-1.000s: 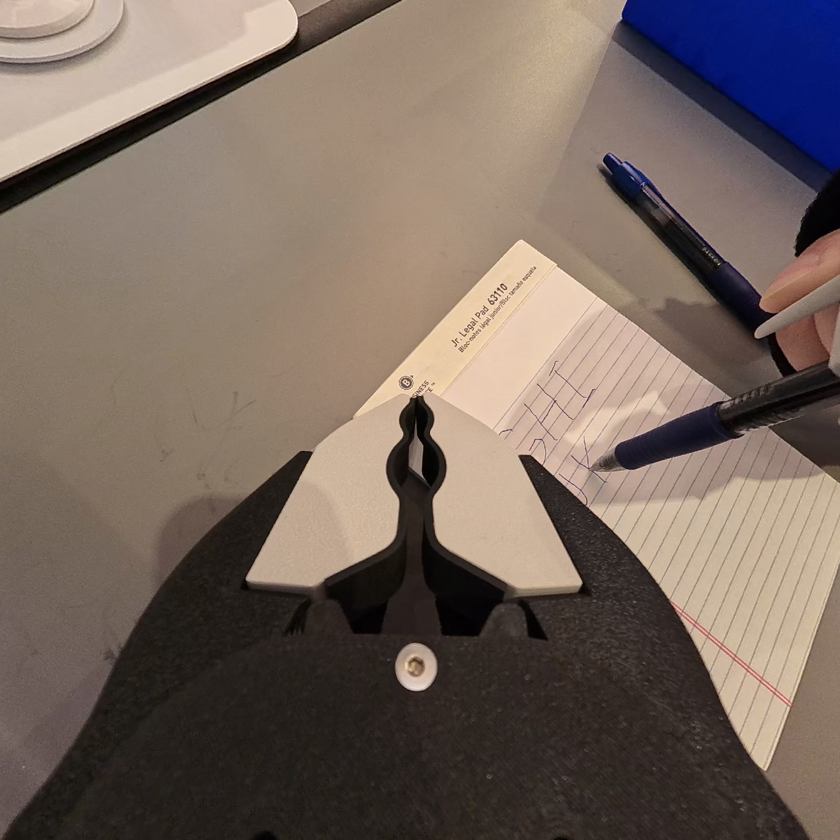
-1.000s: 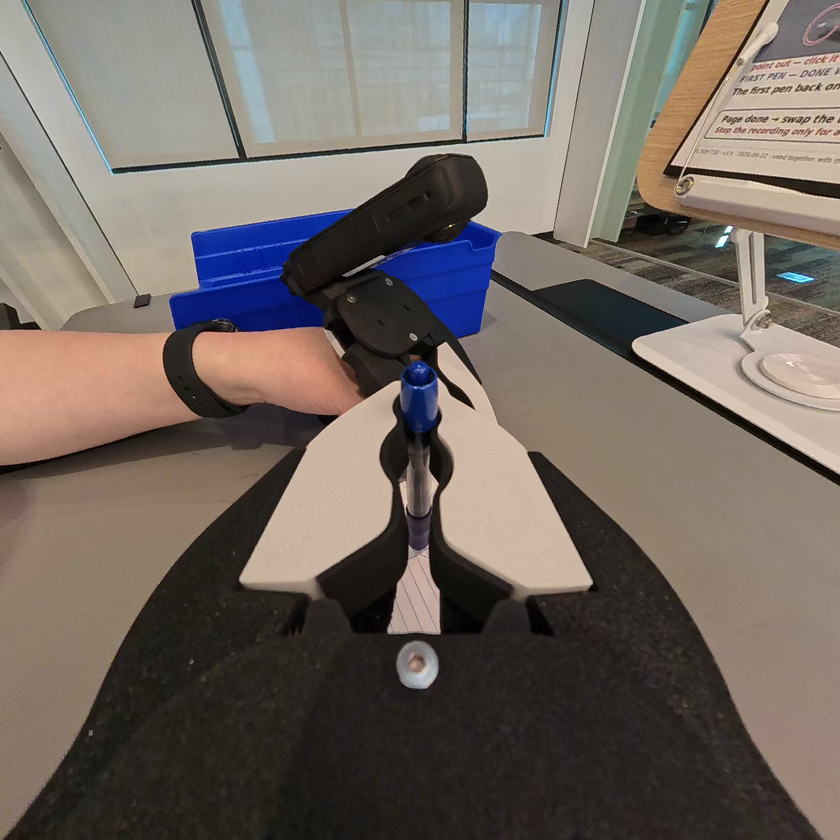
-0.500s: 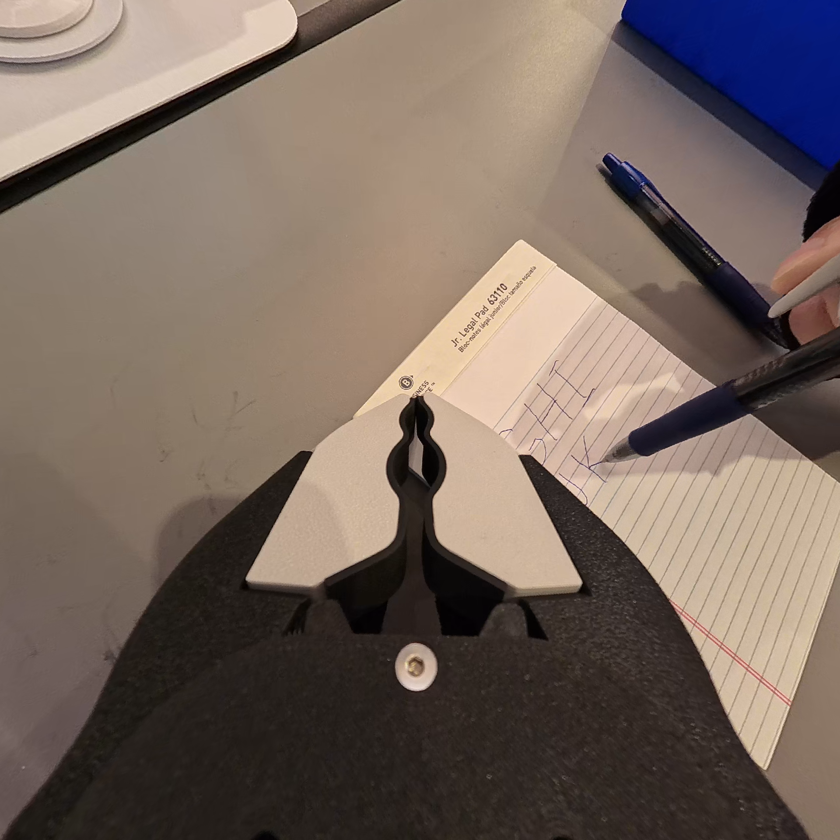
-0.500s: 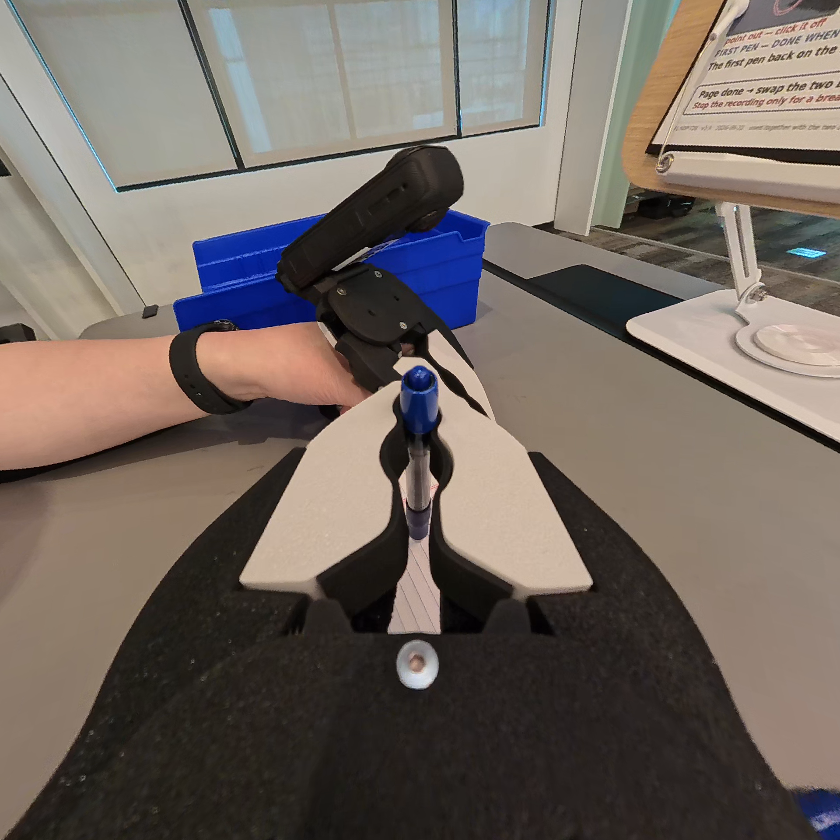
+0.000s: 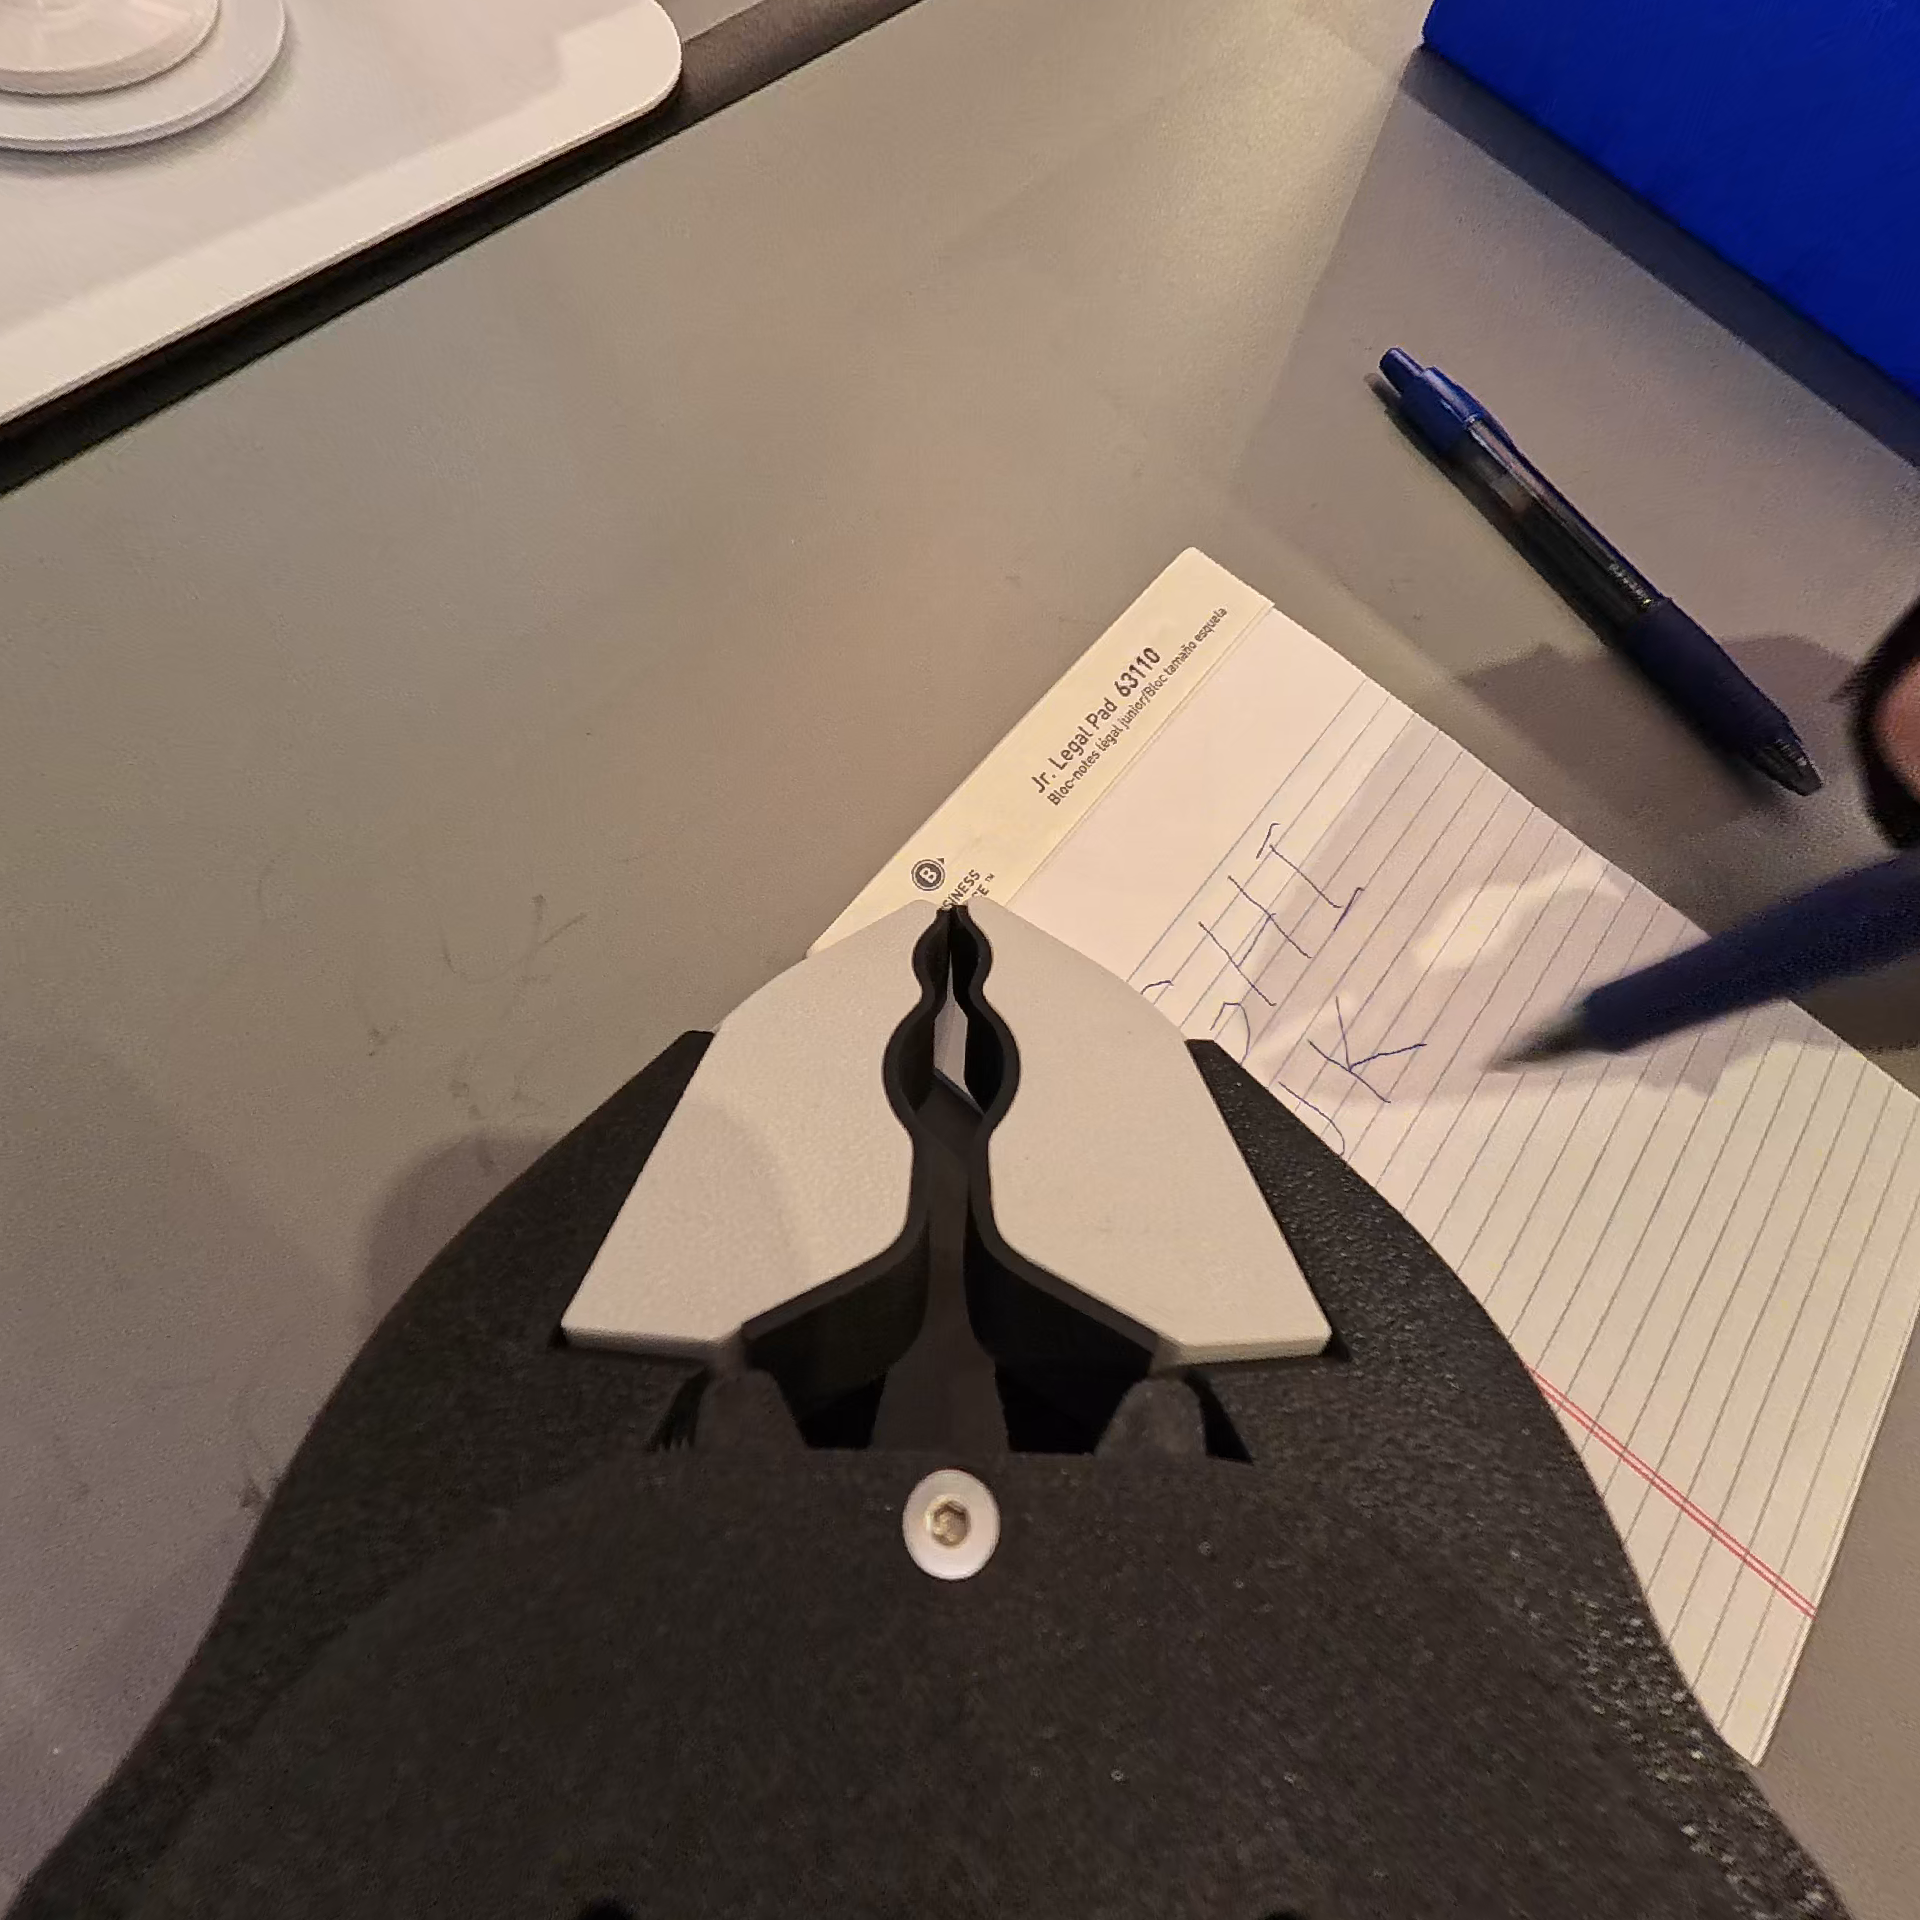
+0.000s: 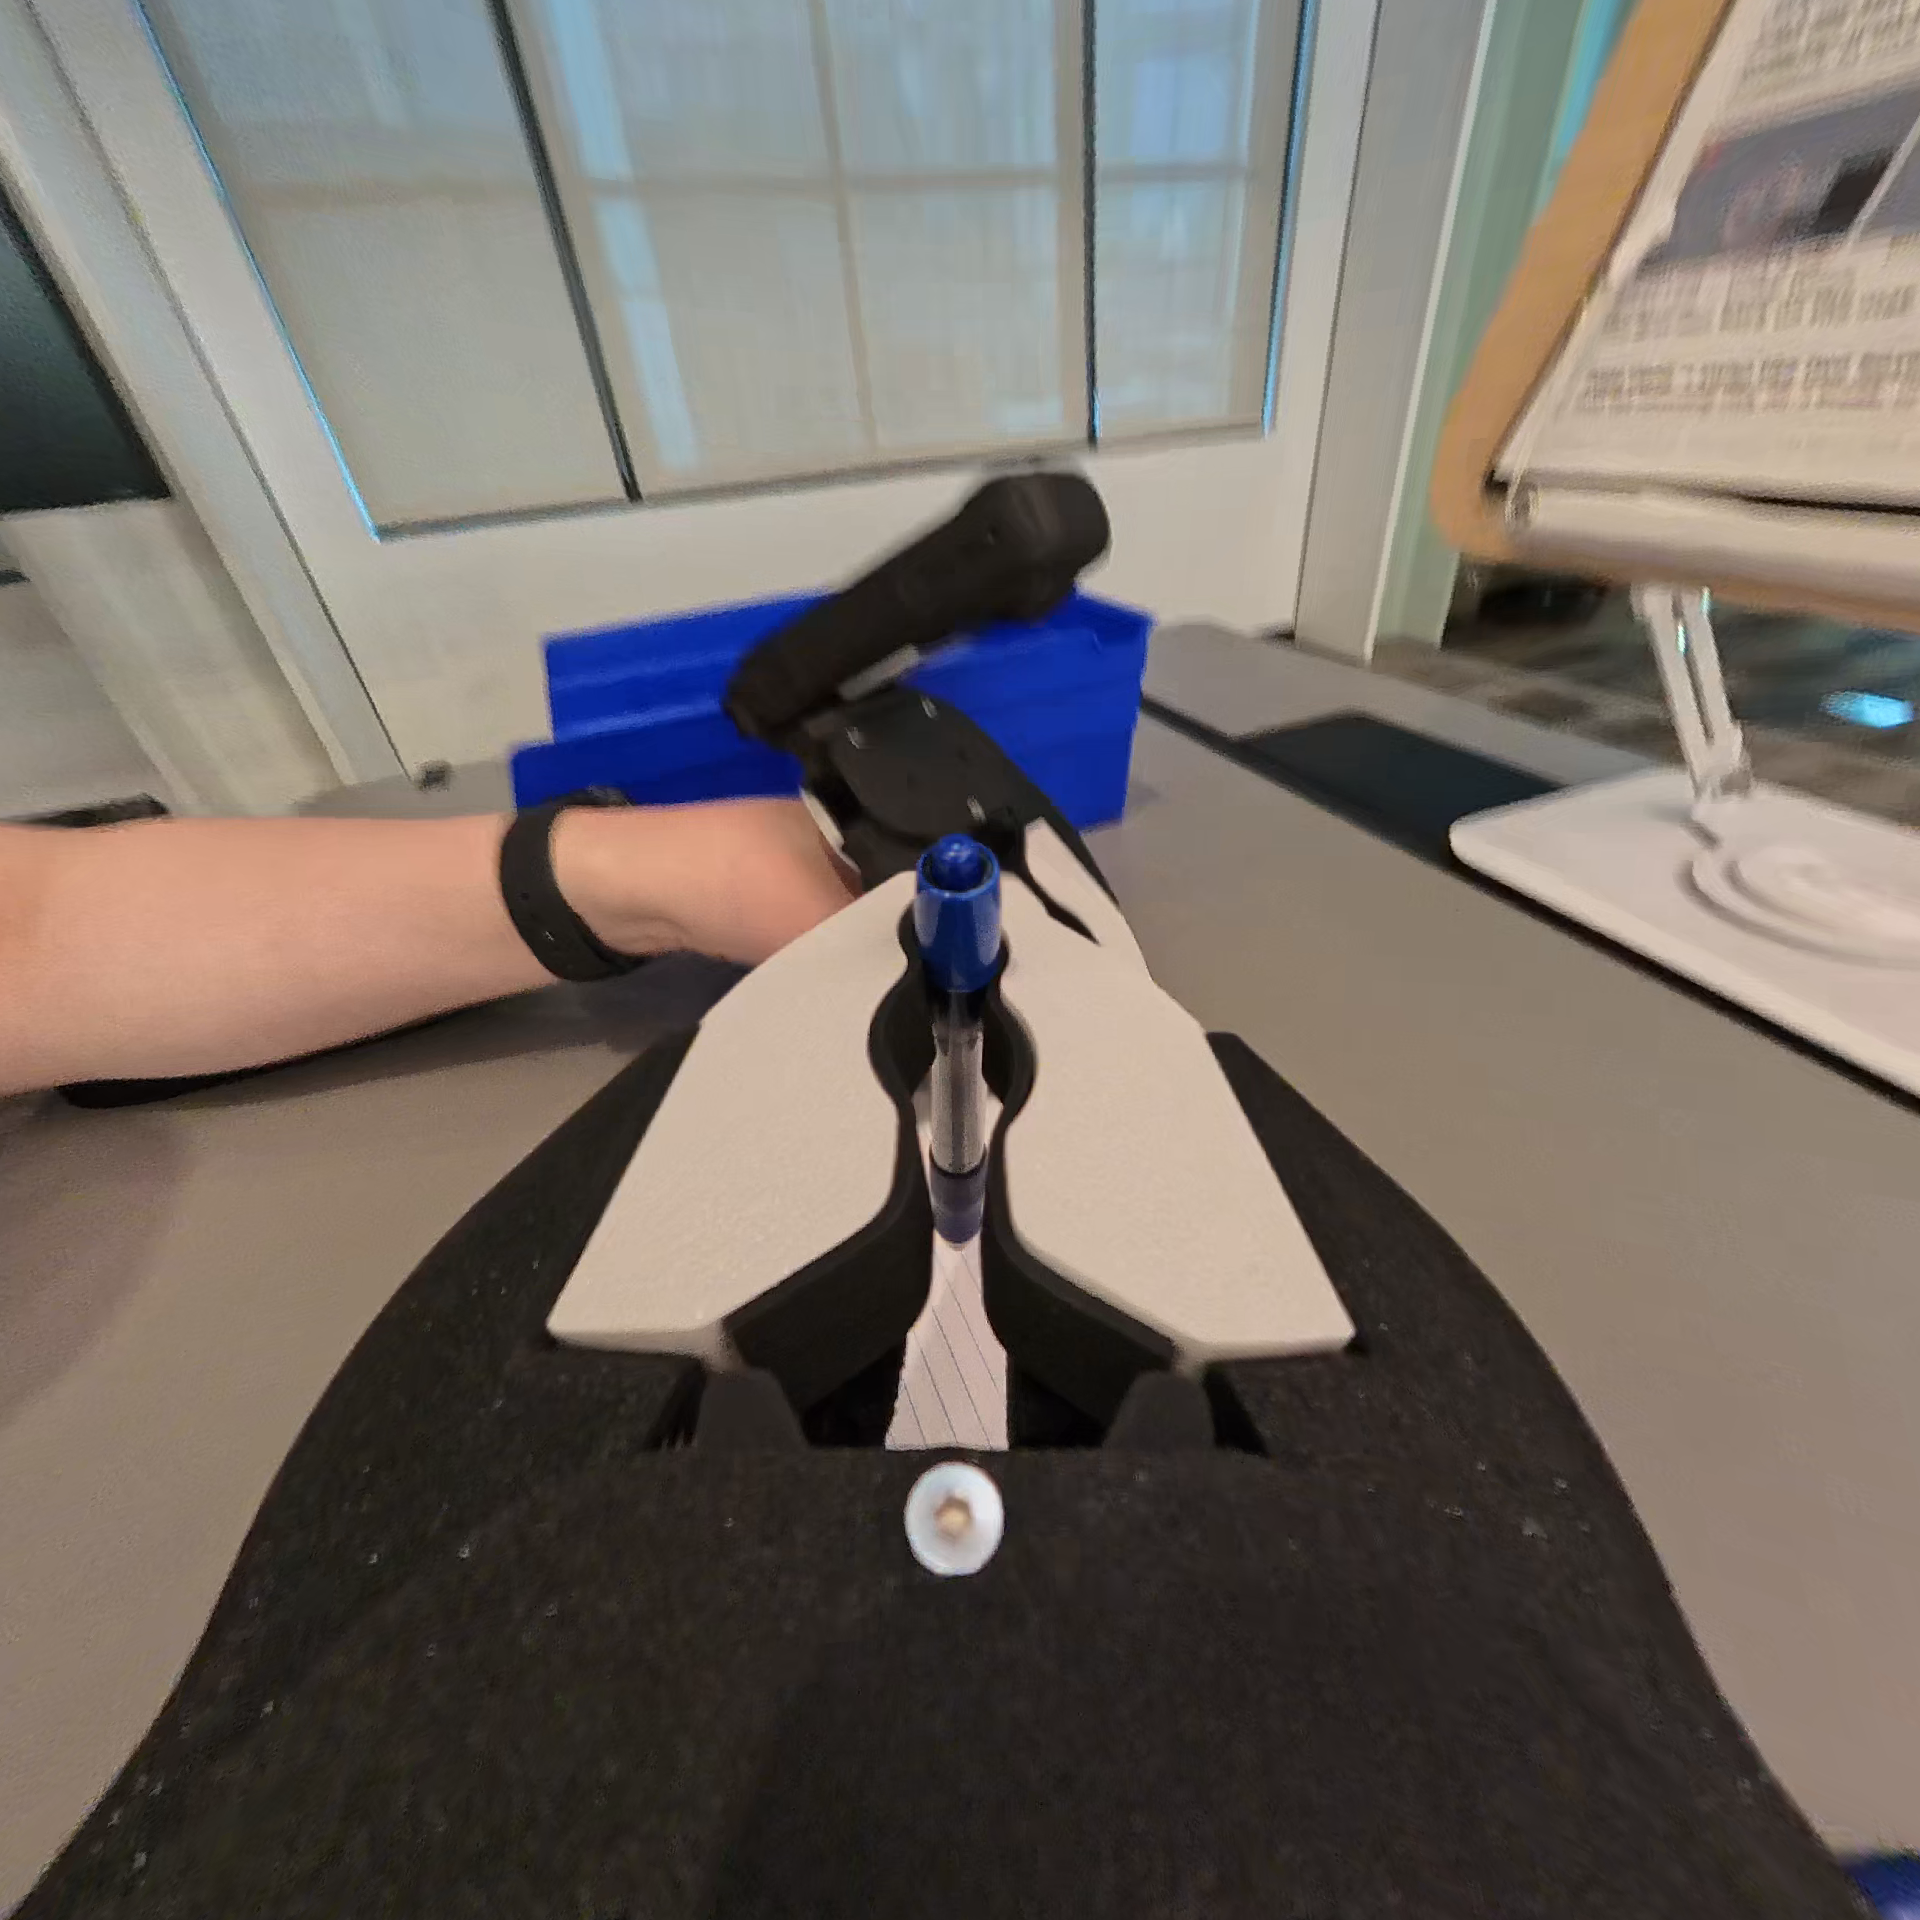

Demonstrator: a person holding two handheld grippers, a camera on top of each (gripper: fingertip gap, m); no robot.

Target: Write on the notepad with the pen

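Notepad (image 5: 1558, 1299) paper, white and ruled, lies flat on the grey desk (image 5: 623, 623), turned at an angle, with its cream header strip toward the far side and a red margin line near its nearer end. We see blue handwriting on the upper lines of the page. Our left gripper (image 5: 953, 914) has its pale fingers (image 5: 790, 1143) pressed together with nothing between them, and their tips sit over the corner of the notepad's header; whether they press on the paper we cannot tell. Our right gripper (image 6: 956, 997) pinches the pen (image 6: 954, 1049), whose blue cap end stands up between the fingers (image 6: 748, 1164) while its barrel runs down toward a strip of ruled paper showing below. In the left wrist view that pen (image 5: 1745, 966) comes in from the right edge, blurred, with its tip at or just over the page beside the handwriting; contact is not clear. A second blue pen (image 5: 1590, 566) lies on the desk beyond the notepad's far edge, apart from it. A blue bin (image 6: 831, 686) stands toward the desk's far edge, and a white stand base (image 6: 1714, 914) sits at one side of the desk, carrying a tilted board with a printed sheet (image 6: 1714, 312). A bare forearm with a black wristband (image 6: 551, 894) rests along the desk behind the left gripper.
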